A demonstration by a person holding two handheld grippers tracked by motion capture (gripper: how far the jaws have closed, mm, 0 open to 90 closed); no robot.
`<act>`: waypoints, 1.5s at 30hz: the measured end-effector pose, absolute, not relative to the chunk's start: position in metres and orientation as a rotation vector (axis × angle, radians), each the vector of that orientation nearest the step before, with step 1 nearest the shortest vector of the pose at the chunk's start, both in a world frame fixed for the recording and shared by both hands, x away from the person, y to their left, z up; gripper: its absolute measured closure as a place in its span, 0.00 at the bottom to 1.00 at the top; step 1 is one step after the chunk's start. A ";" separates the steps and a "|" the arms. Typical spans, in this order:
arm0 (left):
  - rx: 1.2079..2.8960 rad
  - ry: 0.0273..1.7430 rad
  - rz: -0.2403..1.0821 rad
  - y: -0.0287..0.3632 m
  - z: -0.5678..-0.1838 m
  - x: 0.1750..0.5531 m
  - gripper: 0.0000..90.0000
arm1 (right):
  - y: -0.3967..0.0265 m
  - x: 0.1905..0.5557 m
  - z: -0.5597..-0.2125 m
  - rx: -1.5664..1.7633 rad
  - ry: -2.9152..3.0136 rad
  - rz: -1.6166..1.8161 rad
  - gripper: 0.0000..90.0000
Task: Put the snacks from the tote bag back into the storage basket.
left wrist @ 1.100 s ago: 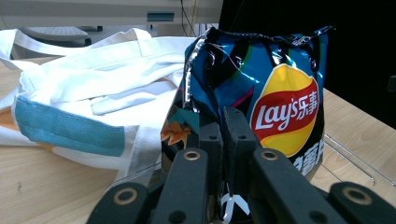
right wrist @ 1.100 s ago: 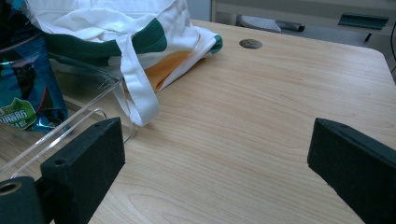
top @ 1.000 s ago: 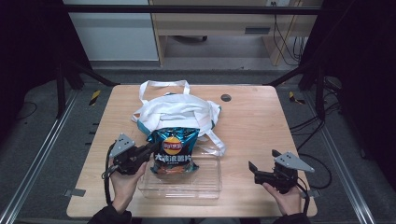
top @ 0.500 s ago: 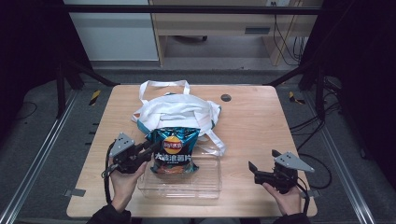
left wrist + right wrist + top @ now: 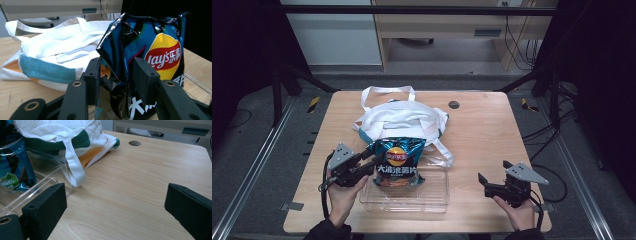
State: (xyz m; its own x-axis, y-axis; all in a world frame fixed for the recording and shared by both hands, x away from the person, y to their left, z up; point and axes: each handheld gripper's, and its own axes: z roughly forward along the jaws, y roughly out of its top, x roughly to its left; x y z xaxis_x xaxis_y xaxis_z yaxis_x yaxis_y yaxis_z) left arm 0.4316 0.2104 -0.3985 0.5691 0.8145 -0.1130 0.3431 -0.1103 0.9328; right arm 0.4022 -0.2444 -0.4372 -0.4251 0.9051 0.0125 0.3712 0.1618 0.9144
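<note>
Blue crisp bag (image 5: 150, 65) stands between the just-opening left tongs (image 5: 117, 75), its edge unpinched.

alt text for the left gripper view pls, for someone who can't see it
A blue crisp bag stands upright between the left gripper's two black jaws, which have just been opening and now stand a little off its crinkled edge. Behind it a white tote bag with a teal band lies slumped on the wooden table.

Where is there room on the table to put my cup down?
Bare wood lies between the tray and the right gripper, and right of the tote past the hole. It is crowded mid-left, where the left gripper flanks the chip bag.
</note>
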 end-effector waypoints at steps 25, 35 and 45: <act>1.724 0.920 0.471 0.203 -0.393 0.423 1.00 | -0.244 0.403 -0.437 1.202 1.891 1.231 0.05; 1.699 0.992 0.426 0.207 -0.395 0.436 0.99 | -0.243 0.403 -0.438 1.206 1.893 1.232 0.05; 1.696 0.997 0.468 0.207 -0.396 0.436 0.75 | -0.243 0.403 -0.437 1.207 1.892 1.233 0.05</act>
